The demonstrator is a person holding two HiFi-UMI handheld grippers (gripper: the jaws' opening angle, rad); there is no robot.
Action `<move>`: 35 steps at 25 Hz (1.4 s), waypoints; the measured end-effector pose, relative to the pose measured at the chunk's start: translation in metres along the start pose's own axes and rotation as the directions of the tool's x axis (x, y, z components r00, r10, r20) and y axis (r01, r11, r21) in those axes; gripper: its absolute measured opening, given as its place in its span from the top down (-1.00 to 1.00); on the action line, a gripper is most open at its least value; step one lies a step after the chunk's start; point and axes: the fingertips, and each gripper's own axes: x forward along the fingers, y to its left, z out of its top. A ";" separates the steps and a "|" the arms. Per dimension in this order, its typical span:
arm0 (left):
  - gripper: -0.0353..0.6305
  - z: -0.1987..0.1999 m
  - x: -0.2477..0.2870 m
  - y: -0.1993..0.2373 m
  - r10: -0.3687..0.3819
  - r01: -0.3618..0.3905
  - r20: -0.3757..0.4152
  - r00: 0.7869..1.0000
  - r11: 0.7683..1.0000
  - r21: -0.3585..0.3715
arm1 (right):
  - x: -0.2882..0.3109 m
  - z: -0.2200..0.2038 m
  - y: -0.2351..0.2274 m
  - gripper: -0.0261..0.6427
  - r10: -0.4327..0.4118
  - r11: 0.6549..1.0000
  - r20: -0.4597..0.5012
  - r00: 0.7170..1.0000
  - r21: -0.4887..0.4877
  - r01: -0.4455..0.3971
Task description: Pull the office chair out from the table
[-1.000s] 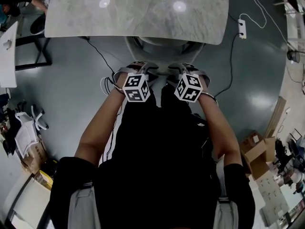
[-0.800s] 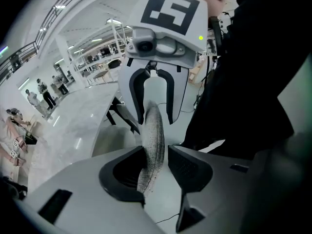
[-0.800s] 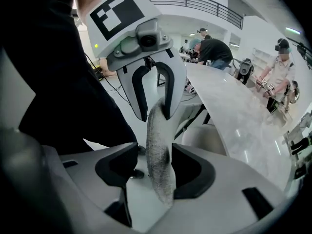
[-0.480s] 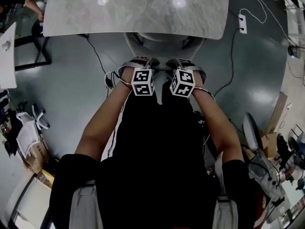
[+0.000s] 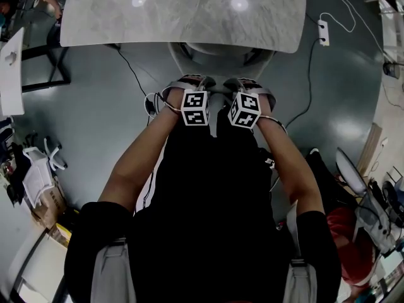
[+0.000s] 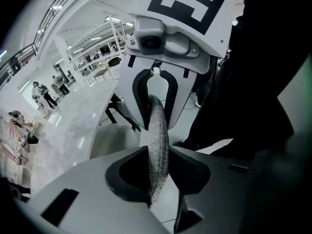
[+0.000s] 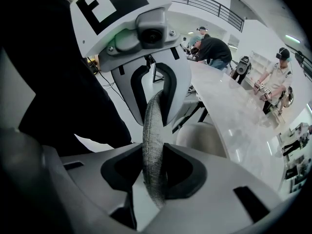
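Observation:
The office chair (image 5: 221, 54) is tucked under the grey marble table (image 5: 183, 11); only its pale seat and curved back show past the table edge. Both grippers straddle the top rim of the backrest, side by side and pointing steeply down. In the left gripper view the grey fabric rim (image 6: 157, 126) runs between the jaws of my left gripper (image 6: 158, 165), which are closing against it. In the right gripper view the same rim (image 7: 153, 130) sits between the closing jaws of my right gripper (image 7: 153, 174). From above, the left gripper (image 5: 189, 82) and right gripper (image 5: 246, 83) are a hand's width apart.
A power strip (image 5: 321, 30) with its cable lies on the floor right of the table. A white stand (image 5: 11, 68) and clutter (image 5: 38, 175) are at the left. A person in red (image 5: 344, 232) is at the lower right. Other people stand in the distance.
Both grippers came down onto the backrest's top rim and drew closer together, and their jaws narrowed around it. A person in red has come into view at the lower right.

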 end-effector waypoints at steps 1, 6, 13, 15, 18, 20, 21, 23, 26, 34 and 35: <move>0.55 0.000 -0.001 0.000 -0.002 0.002 0.001 1.000 1.000 -0.001 | 0.000 0.000 0.000 0.56 0.000 1.000 -0.002 1.000 0.000 0.000; 0.57 0.000 0.000 -0.001 -0.013 0.013 0.000 1.000 1.000 0.000 | 0.000 0.000 0.002 0.58 -0.001 1.000 -0.007 1.000 0.005 0.001; 0.60 -0.001 0.003 0.000 -0.007 0.007 -0.011 1.000 1.000 0.004 | 0.000 -0.002 0.002 0.61 0.001 1.000 -0.013 1.000 0.019 -0.001; 0.60 0.001 0.002 -0.001 -0.015 0.015 -0.010 1.000 1.000 -0.002 | 0.000 -0.003 0.003 0.62 0.000 1.000 -0.014 1.000 0.023 0.000; 0.61 0.001 0.000 -0.001 -0.023 0.023 -0.011 1.000 1.000 -0.013 | 0.000 -0.002 0.003 0.62 -0.002 1.000 -0.015 1.000 0.028 0.002; 0.62 0.001 -0.002 -0.001 -0.027 0.026 -0.012 1.000 0.999 -0.020 | -0.001 0.000 0.002 0.63 -0.006 1.000 -0.014 1.000 0.030 0.007; 0.62 0.001 -0.002 -0.001 -0.027 0.027 -0.013 1.000 0.999 -0.022 | -0.002 0.001 0.002 0.63 -0.008 0.999 -0.014 1.000 0.031 0.008; 0.62 0.002 -0.003 -0.002 -0.026 0.026 -0.015 1.000 0.999 -0.022 | -0.003 0.001 0.003 0.63 -0.010 0.999 -0.016 1.000 0.032 0.011; 0.63 0.003 -0.003 -0.001 -0.025 0.025 -0.011 1.000 0.999 -0.026 | -0.003 0.000 0.002 0.64 -0.009 0.999 -0.016 1.000 0.039 0.010; 0.64 0.003 -0.007 0.000 -0.036 0.036 -0.018 0.999 0.999 -0.024 | -0.006 0.004 0.001 0.64 -0.011 0.999 -0.021 1.000 0.051 0.012; 0.64 0.003 -0.008 -0.001 -0.038 0.037 -0.018 0.999 0.999 -0.025 | -0.006 0.004 0.001 0.64 -0.011 0.999 -0.022 1.000 0.052 0.013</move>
